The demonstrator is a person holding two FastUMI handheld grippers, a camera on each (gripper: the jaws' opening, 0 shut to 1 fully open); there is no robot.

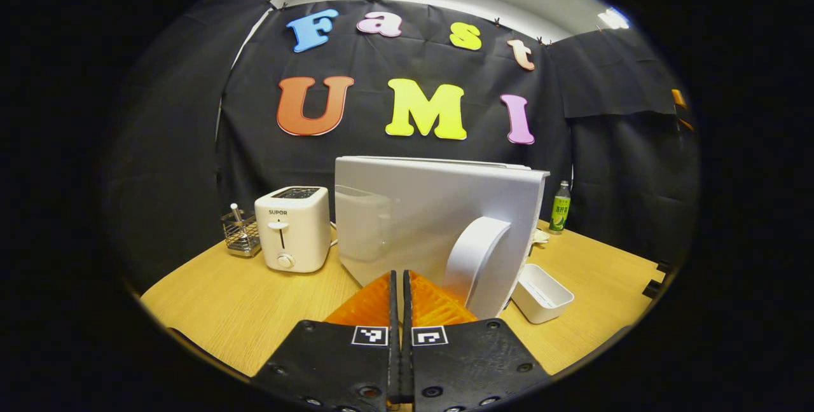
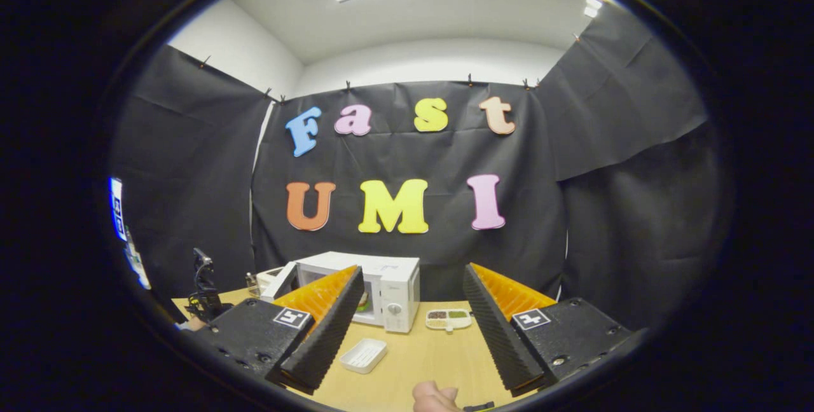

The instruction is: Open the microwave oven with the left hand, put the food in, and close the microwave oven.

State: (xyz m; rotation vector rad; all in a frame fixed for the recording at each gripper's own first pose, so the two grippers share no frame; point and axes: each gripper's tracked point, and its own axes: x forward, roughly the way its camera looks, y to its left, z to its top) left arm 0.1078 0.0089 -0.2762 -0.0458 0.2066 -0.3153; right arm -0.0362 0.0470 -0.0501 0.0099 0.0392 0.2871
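— Where's the microwave (image 2: 375,288)?
— On the table (image 2: 420,361), door (image 1: 439,227) swung open, food (image 2: 363,302) inside.
— The grippers?
— Left gripper (image 1: 399,288) is pressed closed, empty, just before the door's handle (image 1: 474,259). Right gripper (image 2: 410,310) gapes wide, empty.

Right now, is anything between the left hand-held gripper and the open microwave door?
Nothing visible. The left hand-held gripper points straight at the microwave door, close by its handle; the white tray sits off to the side.
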